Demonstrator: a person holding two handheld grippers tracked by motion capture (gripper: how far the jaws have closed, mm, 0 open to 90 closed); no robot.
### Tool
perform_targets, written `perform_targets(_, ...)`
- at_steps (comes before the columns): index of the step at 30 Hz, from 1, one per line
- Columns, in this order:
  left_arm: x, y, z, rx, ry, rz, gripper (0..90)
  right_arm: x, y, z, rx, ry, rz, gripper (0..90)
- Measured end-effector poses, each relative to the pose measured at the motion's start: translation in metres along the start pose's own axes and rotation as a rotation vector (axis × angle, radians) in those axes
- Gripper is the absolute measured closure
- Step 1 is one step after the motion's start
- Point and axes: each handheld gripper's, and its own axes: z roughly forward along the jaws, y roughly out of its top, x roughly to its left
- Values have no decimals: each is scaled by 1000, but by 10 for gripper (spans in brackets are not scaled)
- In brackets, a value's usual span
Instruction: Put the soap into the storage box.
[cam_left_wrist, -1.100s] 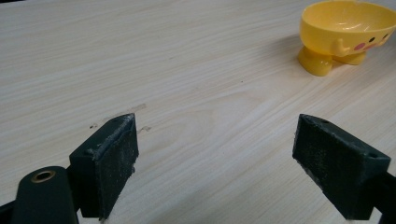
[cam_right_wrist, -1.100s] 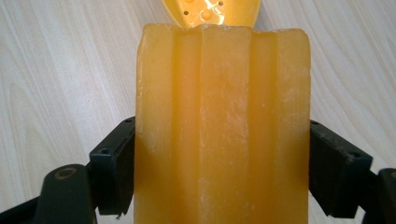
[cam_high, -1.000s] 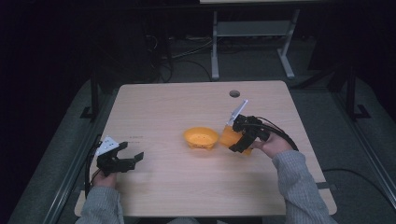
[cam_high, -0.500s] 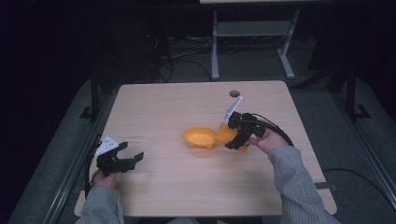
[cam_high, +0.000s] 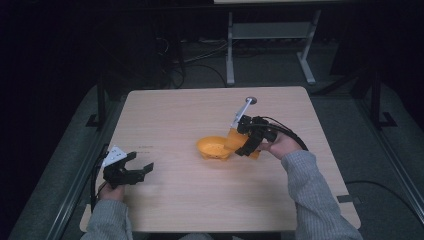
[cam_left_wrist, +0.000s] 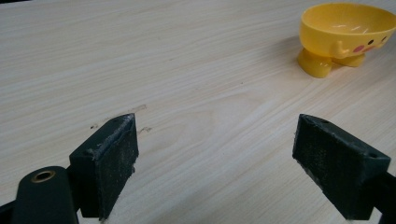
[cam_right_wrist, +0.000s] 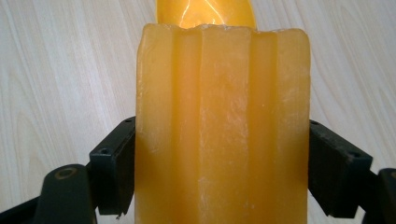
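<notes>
- my right gripper (cam_high: 248, 141): jaws clamped on either flank of a translucent orange ribbed cup (cam_right_wrist: 222, 126); in the right gripper view the cup stands between the pads and its far end points at the bowl.
- from the high view, the orange cup (cam_high: 241, 144) is held just beside the yellow bowl (cam_high: 215, 148), at the bowl's right edge; can't tell if they touch.
- right hand (cam_high: 281, 145) behind the gripper, grey sleeve running to the bottom edge, black cable looping off the back.
- my left gripper (cam_high: 131, 170): jaws spread wide, nothing between them, only bare wood grain in the left gripper view.
- left gripper low over the near left corner of the counter (cam_high: 175, 115), well apart from the bowl.
- in the left gripper view the yellow bowl (cam_left_wrist: 345, 35) stands upright on stubby feet, a small painted face on its side.
</notes>
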Motion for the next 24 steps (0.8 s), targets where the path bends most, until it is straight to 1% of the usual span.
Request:
perform_targets(3,0,0,0,3,0,3,138,-1,5,0,-12,7,-4,213)
perform_targets(8,0,0,0,2,-1,1,138,-1,11,1,-12,6,-14,213)
perform_targets(10,0,0,0,0,0,5,138,0,15,2,-15,13,-16,213)
perform_targets(16,1,0,-1,0,0,-2,138,-1,25,4,-20,27,-41,213)
perform_targets(23,1,0,-1,0,0,-2,138,-2,29,8,4,27,-45,213)
perform_targets(24,1,0,-1,0,0,-2,138,-2,33,8,7,28,-49,213)
